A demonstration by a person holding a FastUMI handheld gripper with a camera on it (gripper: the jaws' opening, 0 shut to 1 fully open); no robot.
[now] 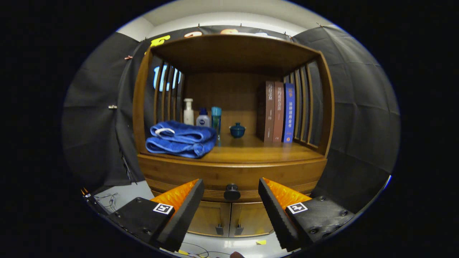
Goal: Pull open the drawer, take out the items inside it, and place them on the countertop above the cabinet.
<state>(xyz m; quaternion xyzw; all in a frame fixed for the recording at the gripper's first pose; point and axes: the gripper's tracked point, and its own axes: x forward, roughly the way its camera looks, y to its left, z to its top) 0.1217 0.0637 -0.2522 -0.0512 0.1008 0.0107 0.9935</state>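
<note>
Fingers of the gripper (231, 193) stand wide apart with nothing held between them, one on each side of the drawer's round dark knob (232, 192). The knob sits in the gap between the fingertips, somewhat ahead of them and not touched by either. It is the only knob on the drawer (233, 177), a wooden front that runs the full width of the cabinet (324, 107) and sits shut, flush under the countertop (251, 152). What lies inside the drawer cannot be seen.

Below the drawer are two cabinet doors (229, 218), closed, each with one small dark handle near the centre seam, so two handles side by side.

On the countertop, under the cabinet's upper shelf, lie two folded blue towels (181, 139), one stacked on the other, at the front left. Behind them stand three containers in a row: one white pump bottle (188, 111), one short white bottle with a blue cap (203, 118), and one tall teal tube (216, 118). One small dark teal lidded pot (237, 130) sits alone at the middle back. To its right three books (279, 111) stand upright against the slatted side, two brown and one blue.

A few loose wires (107, 199) lie on the floor left of the cabinet.
</note>
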